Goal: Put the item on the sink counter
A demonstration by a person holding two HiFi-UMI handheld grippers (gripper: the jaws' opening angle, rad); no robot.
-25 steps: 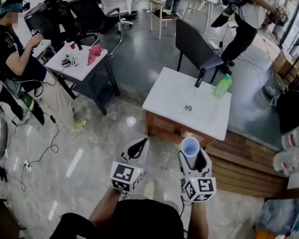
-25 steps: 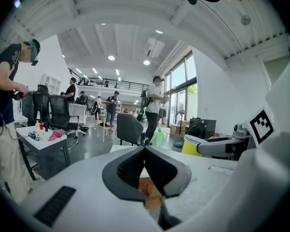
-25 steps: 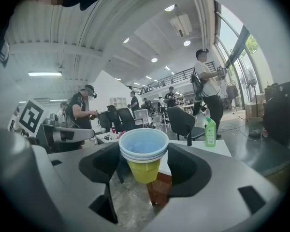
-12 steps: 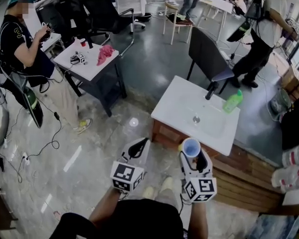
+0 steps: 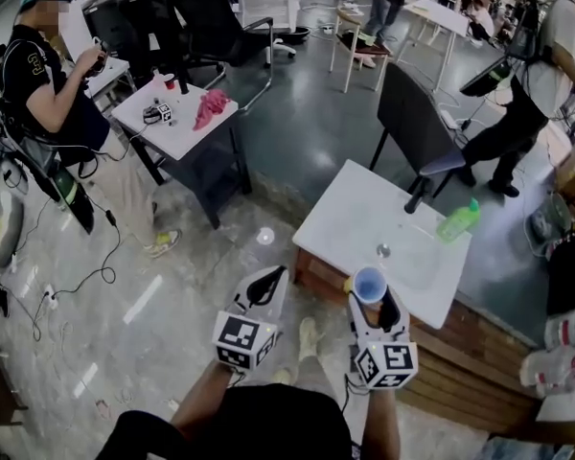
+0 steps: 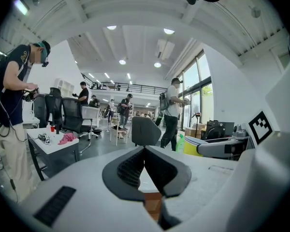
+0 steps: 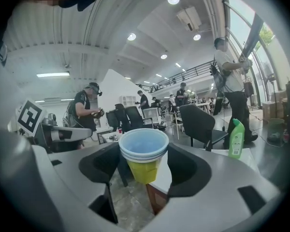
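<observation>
We see bare white sink countertop (image 5: pixel 350 220) just ahead of right gripper (image 5: pixel 370 297); black faucet (image 5: pixel 417 195), green plastic bottle (image 5: pixel 457 220) beyond.

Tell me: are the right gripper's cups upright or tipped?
Upright: the cups sit mouth up between the jaws of the right gripper.

Cups (image 7: pixel 144 154): blue nested in yellow, upright, mouth up. Held in air betw. R gripper (image 5: pixel 369 298) jaws, just before near edge of counter (image 5: pixel 350 220). Counter: white top w/ sunken basin, wood base.
</observation>
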